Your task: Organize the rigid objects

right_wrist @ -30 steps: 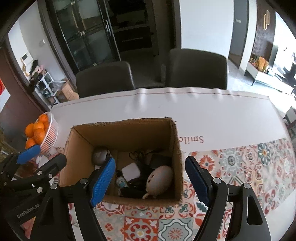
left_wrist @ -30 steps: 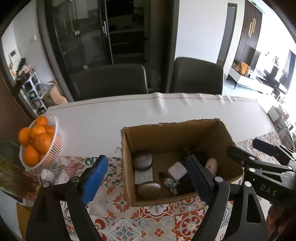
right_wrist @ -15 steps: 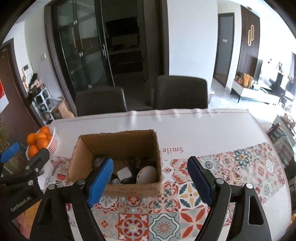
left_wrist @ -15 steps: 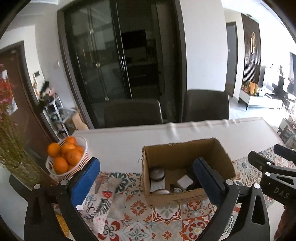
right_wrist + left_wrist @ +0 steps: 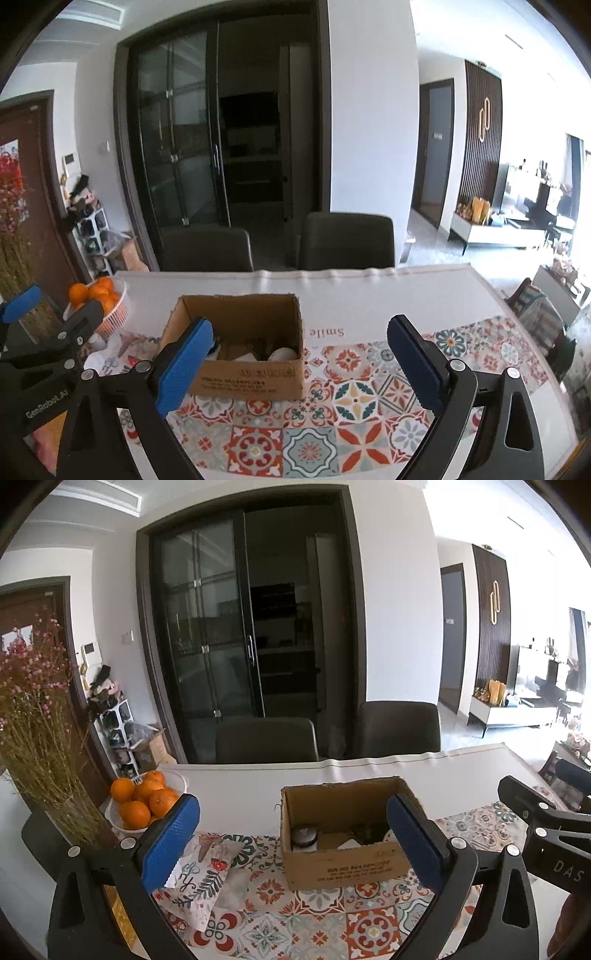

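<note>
Knurled blue fingers (image 5: 170, 841) before corrugated box (image 5: 343, 864)

Brown cardboard box (image 5: 343, 864) on floral-tiled cloth (image 5: 306, 446); oranges (image 5: 142, 799) in white basket (image 5: 114, 818).

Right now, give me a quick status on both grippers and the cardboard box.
Left gripper open, empty. Right gripper open, empty, jaws just opening. Cardboard box upright on the table, small items inside. Nothing blocking it.

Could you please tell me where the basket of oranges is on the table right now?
In the left wrist view, the basket of oranges sits at the table's left edge, left of the cardboard box, beside the dried flowers.
</note>
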`<control>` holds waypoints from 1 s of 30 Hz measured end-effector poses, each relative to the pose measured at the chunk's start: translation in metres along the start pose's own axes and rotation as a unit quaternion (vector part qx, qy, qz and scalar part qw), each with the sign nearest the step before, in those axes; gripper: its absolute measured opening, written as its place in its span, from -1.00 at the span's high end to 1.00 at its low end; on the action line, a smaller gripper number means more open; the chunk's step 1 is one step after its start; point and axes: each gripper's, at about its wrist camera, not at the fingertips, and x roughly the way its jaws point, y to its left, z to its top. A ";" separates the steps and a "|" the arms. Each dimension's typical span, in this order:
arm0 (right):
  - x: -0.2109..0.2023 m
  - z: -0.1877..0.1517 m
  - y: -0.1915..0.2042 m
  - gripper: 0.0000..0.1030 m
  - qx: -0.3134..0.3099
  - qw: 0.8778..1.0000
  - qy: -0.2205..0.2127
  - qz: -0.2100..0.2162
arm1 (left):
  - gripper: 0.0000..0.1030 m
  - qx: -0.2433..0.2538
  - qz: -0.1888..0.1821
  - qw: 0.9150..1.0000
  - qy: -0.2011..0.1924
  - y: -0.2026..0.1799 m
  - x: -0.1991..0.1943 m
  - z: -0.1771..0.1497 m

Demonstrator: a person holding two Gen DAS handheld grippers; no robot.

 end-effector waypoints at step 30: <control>-0.080 -0.044 -0.019 -0.92 0.008 0.999 -0.053 0.010 | -1.00 0.009 -0.006 0.998 -0.059 -0.011 -0.085 -0.035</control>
